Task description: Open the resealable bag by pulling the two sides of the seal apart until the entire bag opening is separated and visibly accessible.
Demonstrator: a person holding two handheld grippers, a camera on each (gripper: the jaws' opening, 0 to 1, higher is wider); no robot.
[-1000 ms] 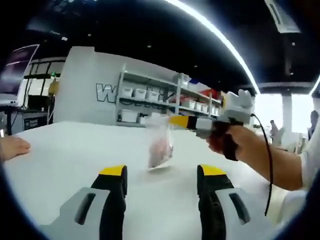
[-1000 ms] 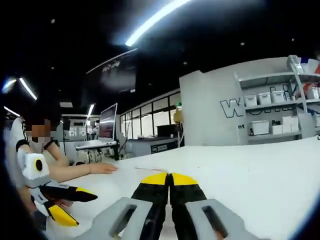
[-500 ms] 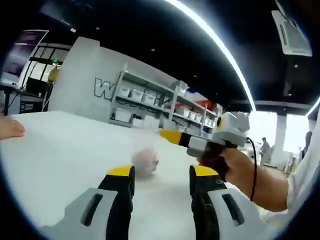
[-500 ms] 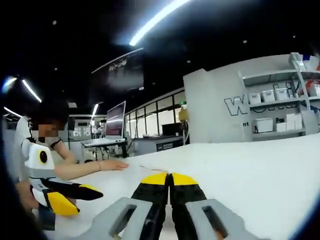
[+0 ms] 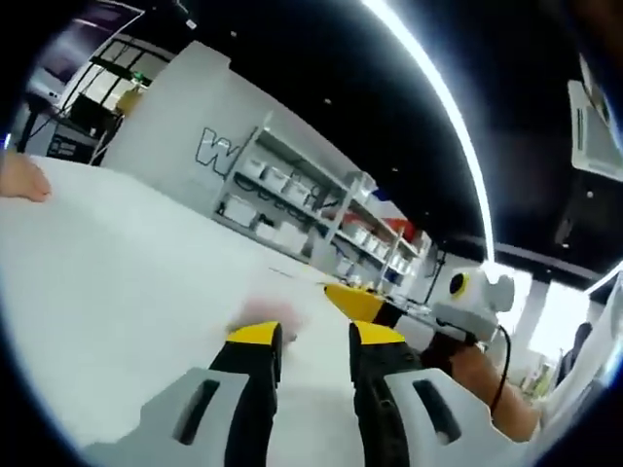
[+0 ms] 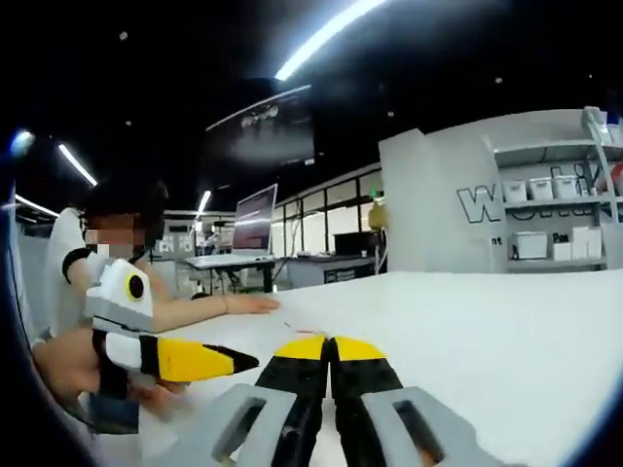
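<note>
In the left gripper view, the left gripper is rising from the bottom with its two yellow-tipped jaws standing a little apart, a narrow gap showing between them and nothing lying in that gap. Just beyond the left jaw's tip, a blurred pinkish patch is showing on the white table; this is the resealable bag, too smeared to tell whether its seal is parted or how it is lying. The right gripper is reaching in from the right side of that view, its yellow jaws pointing toward the bag, and a hand is gripping its dark handle with a black cable hanging below. Whether those jaws are touching the bag cannot be told from here. In the right gripper view, the right gripper is showing its jaws pressed tightly together, tip against tip, and whether any film is caught between them cannot be told. The left gripper is coming in from the left of this view, held low over the near edge of the table. Behind it a person in a white shirt is resting a hand flat on the table. Shelves carrying white bins are standing beyond the table's far edge.
</note>
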